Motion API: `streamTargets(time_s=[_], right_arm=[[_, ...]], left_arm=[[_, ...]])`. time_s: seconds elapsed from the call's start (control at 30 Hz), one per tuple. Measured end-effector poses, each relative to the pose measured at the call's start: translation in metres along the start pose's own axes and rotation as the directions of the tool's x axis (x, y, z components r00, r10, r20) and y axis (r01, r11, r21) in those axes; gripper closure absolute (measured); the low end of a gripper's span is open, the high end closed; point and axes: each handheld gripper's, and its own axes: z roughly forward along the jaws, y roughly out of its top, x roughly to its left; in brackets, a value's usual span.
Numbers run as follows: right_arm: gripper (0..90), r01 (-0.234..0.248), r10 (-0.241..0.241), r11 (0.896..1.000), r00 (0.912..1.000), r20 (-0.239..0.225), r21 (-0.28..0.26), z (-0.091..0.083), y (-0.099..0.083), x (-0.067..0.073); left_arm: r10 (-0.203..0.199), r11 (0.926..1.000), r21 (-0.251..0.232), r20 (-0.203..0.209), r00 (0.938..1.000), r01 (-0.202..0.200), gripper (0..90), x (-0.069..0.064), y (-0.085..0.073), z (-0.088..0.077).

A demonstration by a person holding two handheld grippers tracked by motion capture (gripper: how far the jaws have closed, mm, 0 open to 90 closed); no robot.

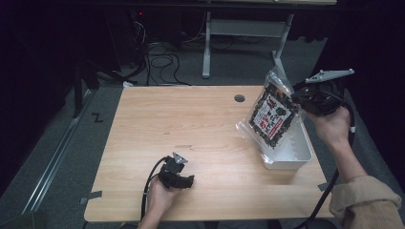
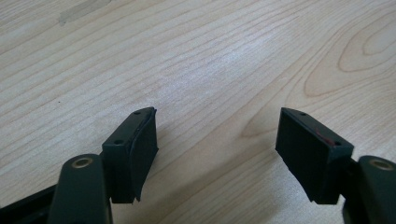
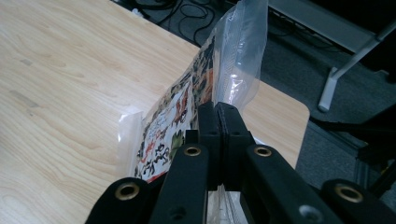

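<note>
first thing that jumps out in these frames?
The printed snack bag, held up at the table's right side above the white bin, pinched by its edge in the right claw. Next, the left claw, resting low near the front edge of the wooden table with its jaws apart and nothing between them.

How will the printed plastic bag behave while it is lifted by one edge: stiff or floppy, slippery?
The printed plastic bag probably stays floppy: it hangs tilted from the right gripper, above the white bin. Its glossy clear film looks slippery, so a thin-edge grip may slide. It seems light, since one pinch carries it.
</note>
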Motion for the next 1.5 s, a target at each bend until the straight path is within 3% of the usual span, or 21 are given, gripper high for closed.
streamTargets(time_s=[0.23,0.8,1.17,1.5], right_arm=[[90.0,-0.008,0.009,1.000,0.9993,0.036,-0.022,-0.010,0.001,-0.008],[90.0,0.001,-0.001,1.000,0.9925,0.122,0.001,-0.018,-0.010,-0.023],[90.0,0.035,-0.036,0.999,0.9875,0.154,0.011,-0.022,-0.022,-0.029],[90.0,0.065,-0.069,0.997,0.9854,0.155,0.034,-0.016,-0.033,-0.026]], left_arm=[[-0.009,1.0000,0.003,-0.007,0.9999,0.009,30.0,0.001,-0.001,0.000],[-0.011,0.9999,-0.003,-0.005,0.9999,0.011,29.9,0.000,-0.001,-0.001],[-0.007,1.0000,-0.005,-0.009,0.9999,0.007,29.8,-0.001,-0.001,-0.001],[-0.009,1.0000,-0.005,-0.011,0.9999,0.009,29.7,-0.002,-0.002,-0.001]])
